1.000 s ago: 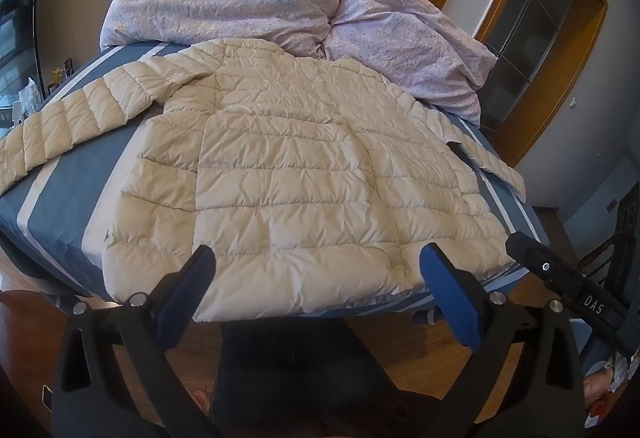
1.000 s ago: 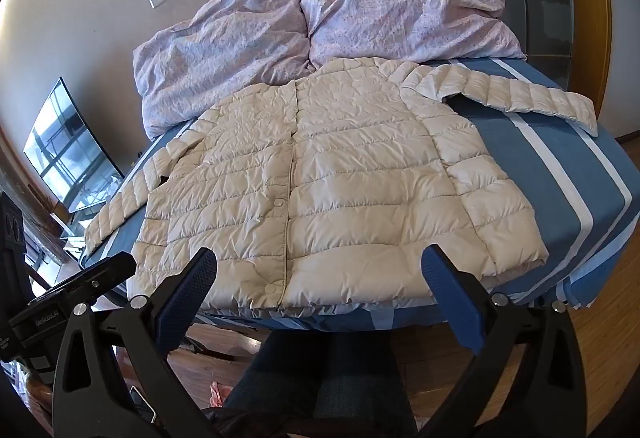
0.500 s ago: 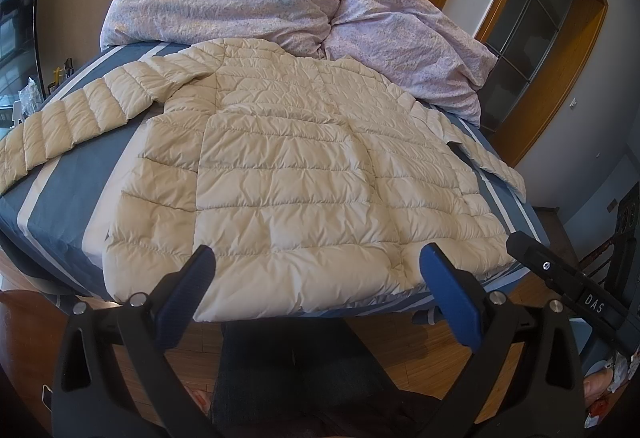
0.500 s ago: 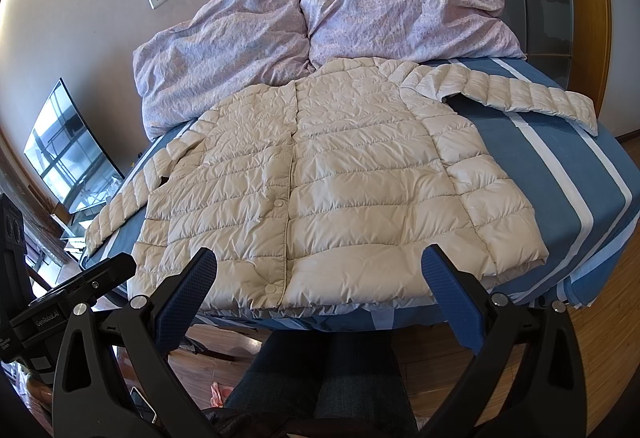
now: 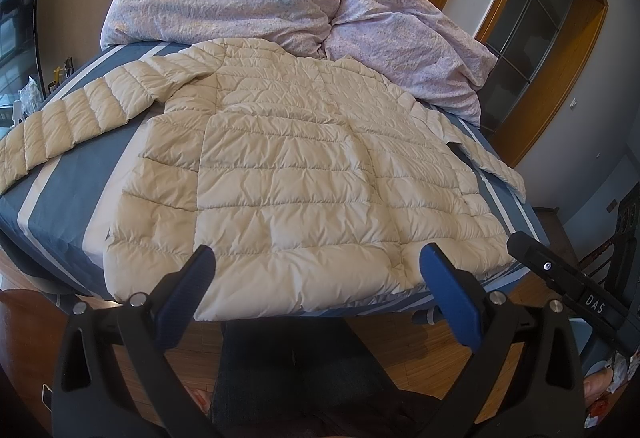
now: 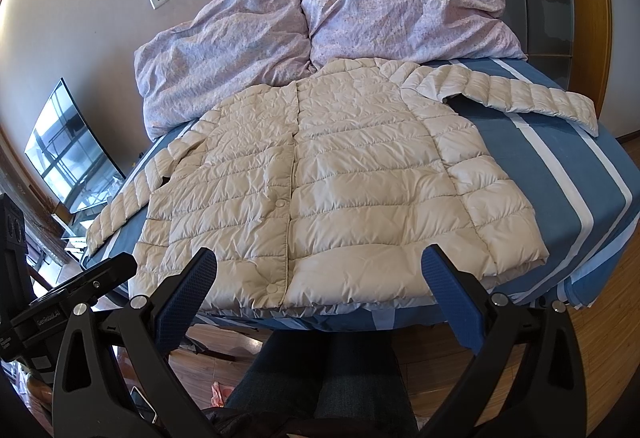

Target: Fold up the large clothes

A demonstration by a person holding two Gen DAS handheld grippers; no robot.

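Your left gripper (image 5: 318, 274) and right gripper (image 6: 320, 274): jaws spread wide, nothing between them, both held off the bed's near edge. Jacket (image 6: 320, 173) lies flat on the bed (image 6: 560, 165), front up, sleeves out to each side. Pillows (image 6: 320, 21) just beyond the collar.

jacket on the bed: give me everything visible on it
The jacket is a cream quilted puffer, shiny thin shell stitched in horizontal bands, lying flat and face up on the blue striped bedsheet. Its front placket is closed, with round snaps showing down the middle. Both sleeves are spread outward: one sleeve runs straight toward the bed's edge, the other sleeve slants down the opposite side. The collar end reaches the purple pillows; the hem lies at the near bed edge. Neither gripper touches it.
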